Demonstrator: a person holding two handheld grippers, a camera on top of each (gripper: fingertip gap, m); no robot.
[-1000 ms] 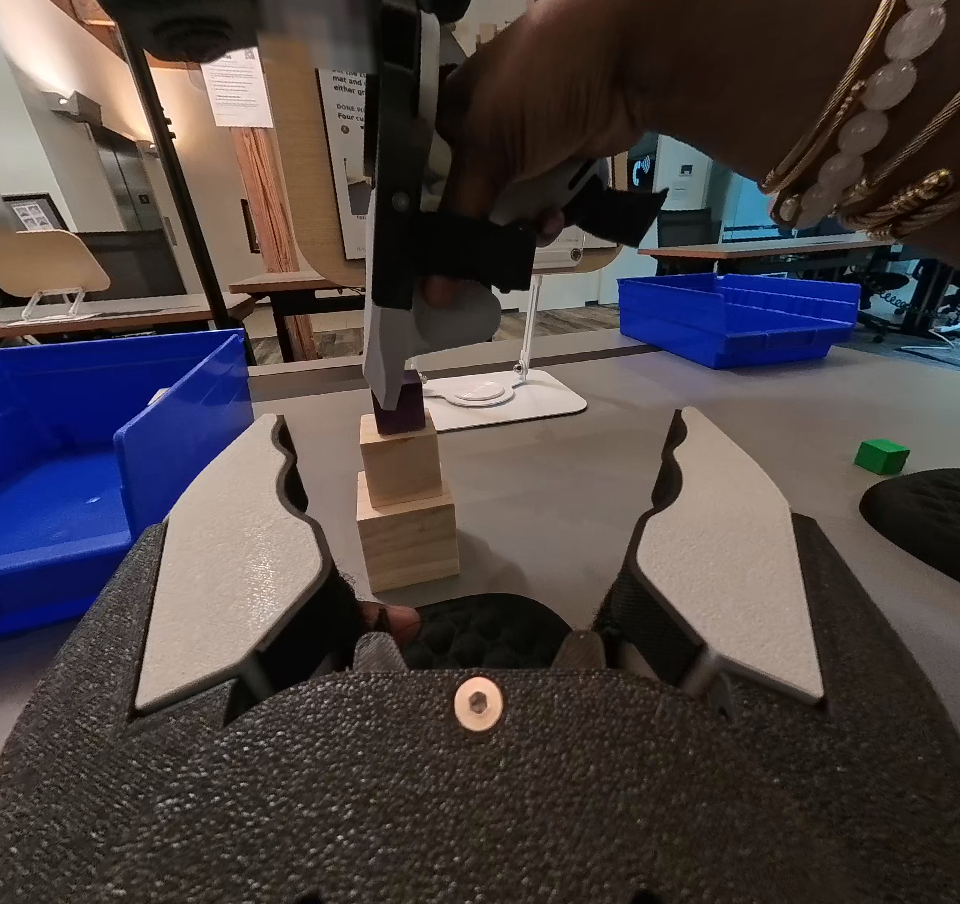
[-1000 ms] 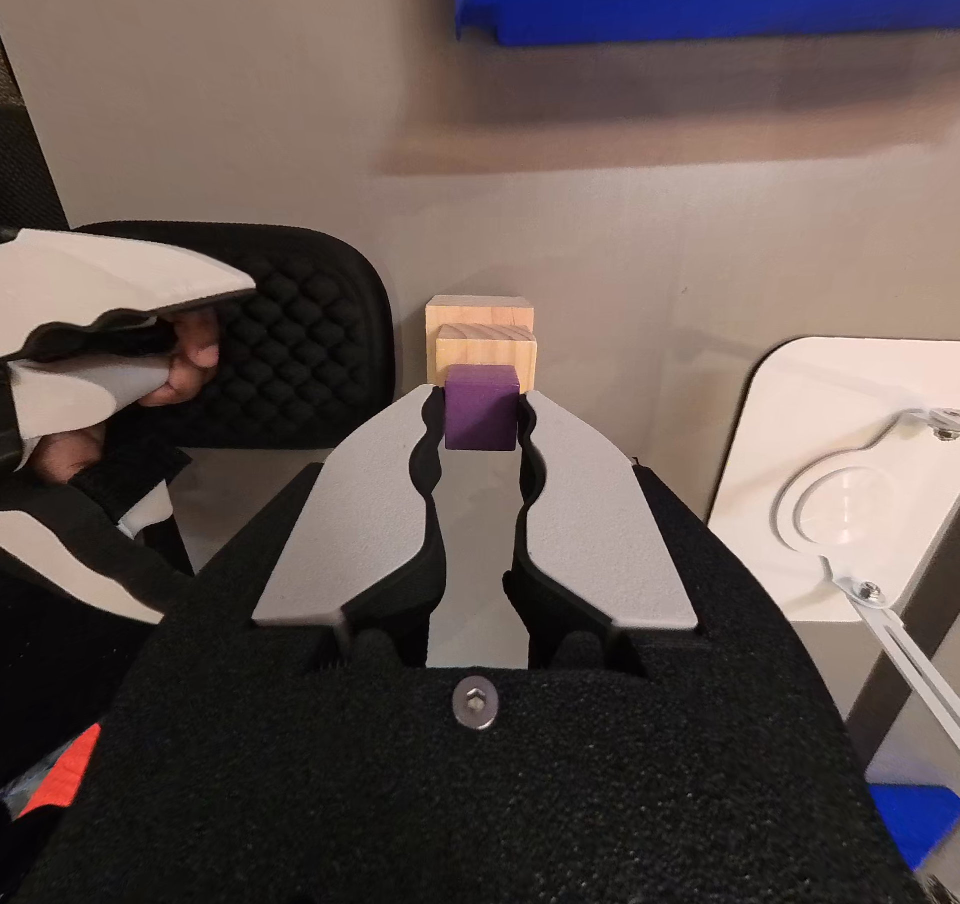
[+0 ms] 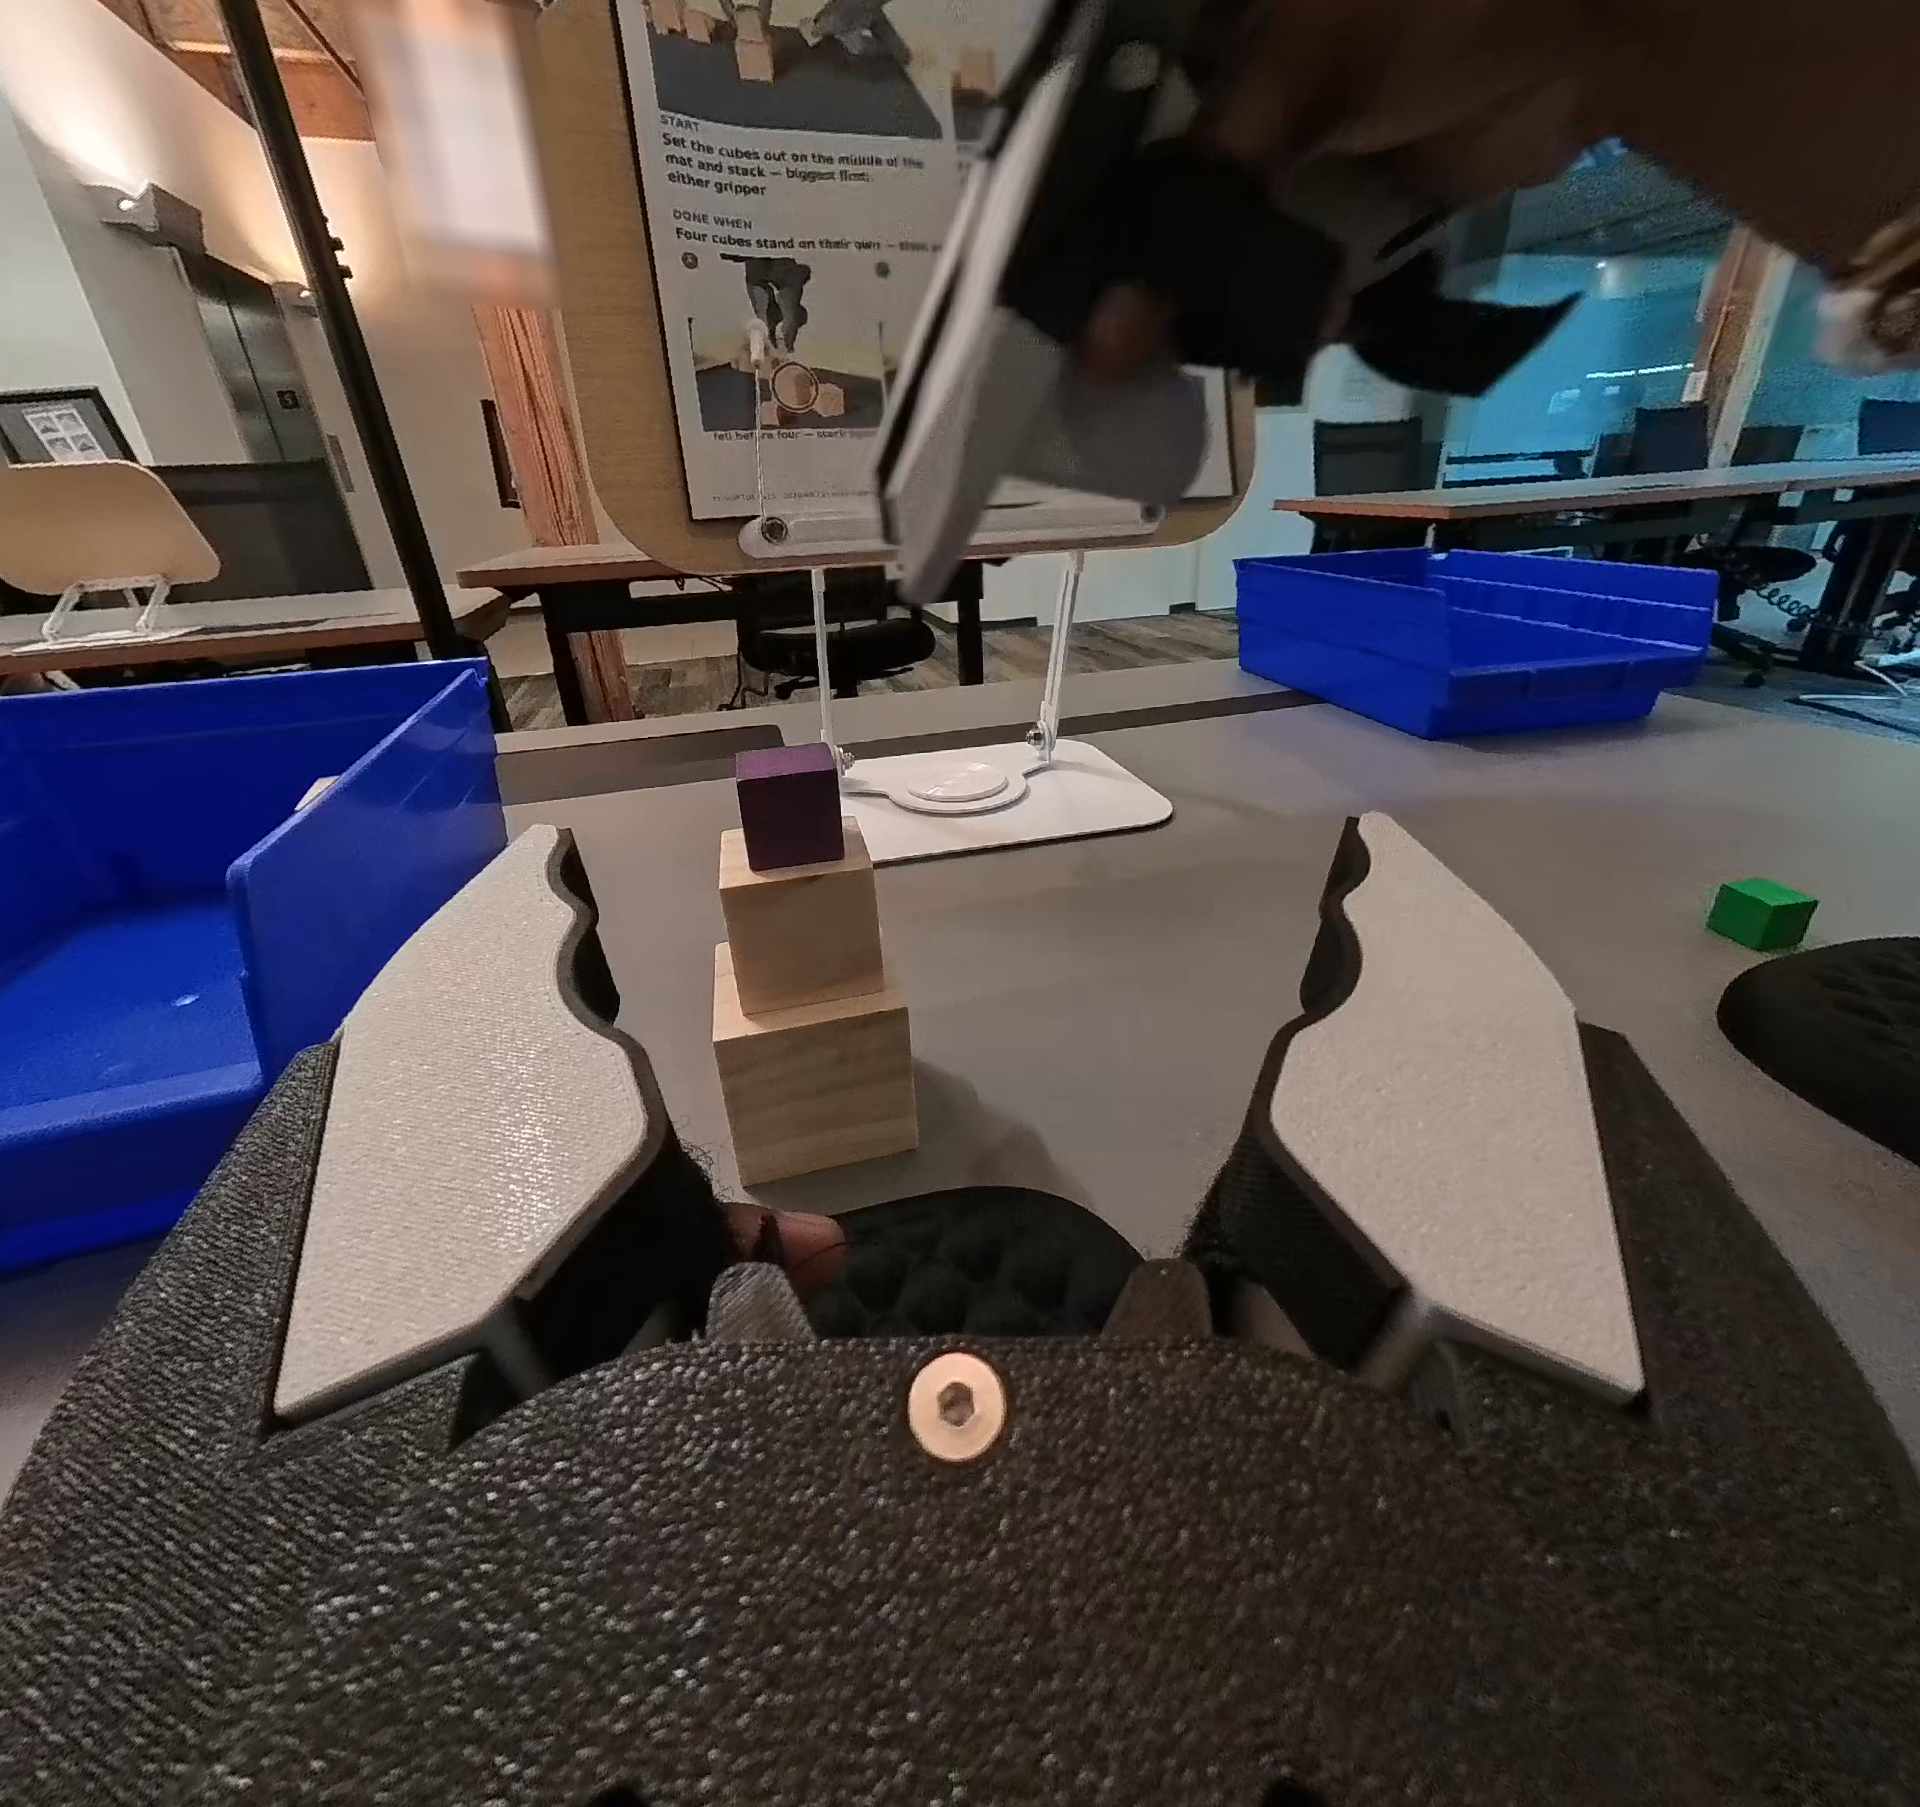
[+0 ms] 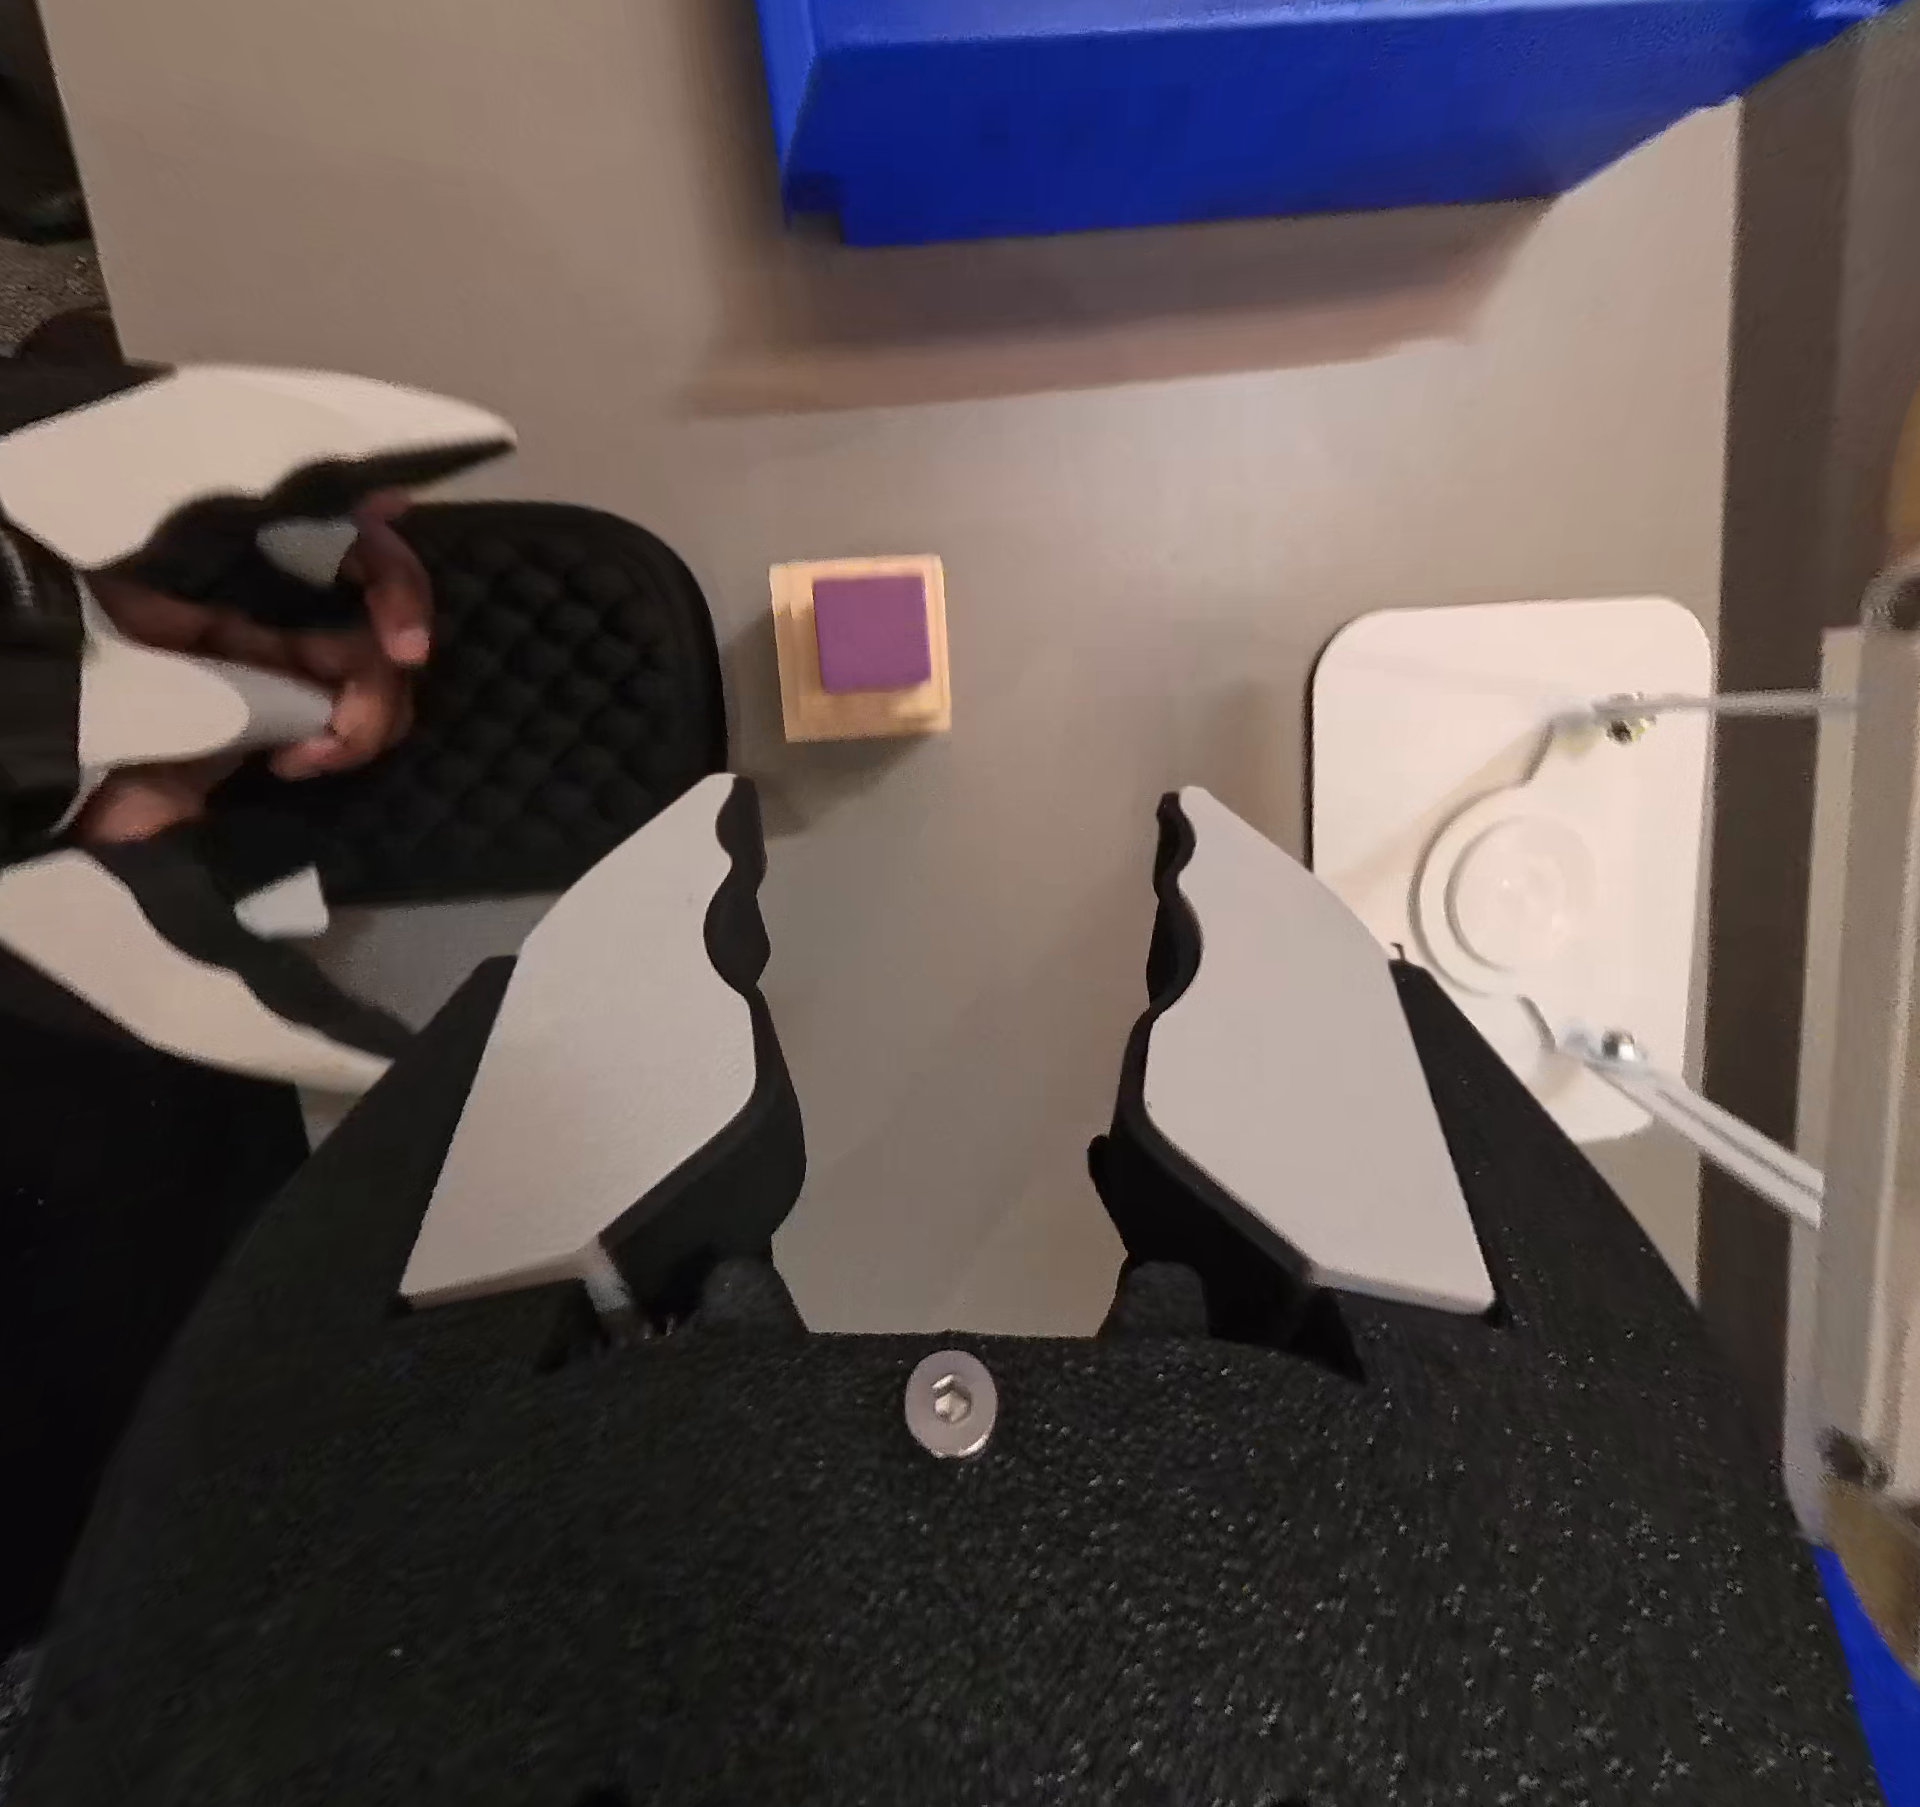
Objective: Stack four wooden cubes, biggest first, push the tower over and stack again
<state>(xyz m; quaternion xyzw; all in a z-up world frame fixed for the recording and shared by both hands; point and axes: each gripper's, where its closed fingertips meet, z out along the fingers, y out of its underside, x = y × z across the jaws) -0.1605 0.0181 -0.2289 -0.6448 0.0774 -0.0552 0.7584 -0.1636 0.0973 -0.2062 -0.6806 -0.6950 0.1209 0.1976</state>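
- Three cubes stand stacked at frame centre: purple cube (image 3: 788, 808) atop small wooden cube (image 3: 800, 926) atop large wooden cube (image 3: 814, 1087).
- Risk, probably: the purple cube sits off-centre; a knock could topple it.
- Right gripper (image 4: 956, 801), earlier clamping it, now hangs spread and empty above.
- Left gripper (image 3: 961, 832) stays spread, empty.

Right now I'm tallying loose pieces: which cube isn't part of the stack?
The green cube, alone on the table at right; the purple cube tops two stacked wooden cubes.
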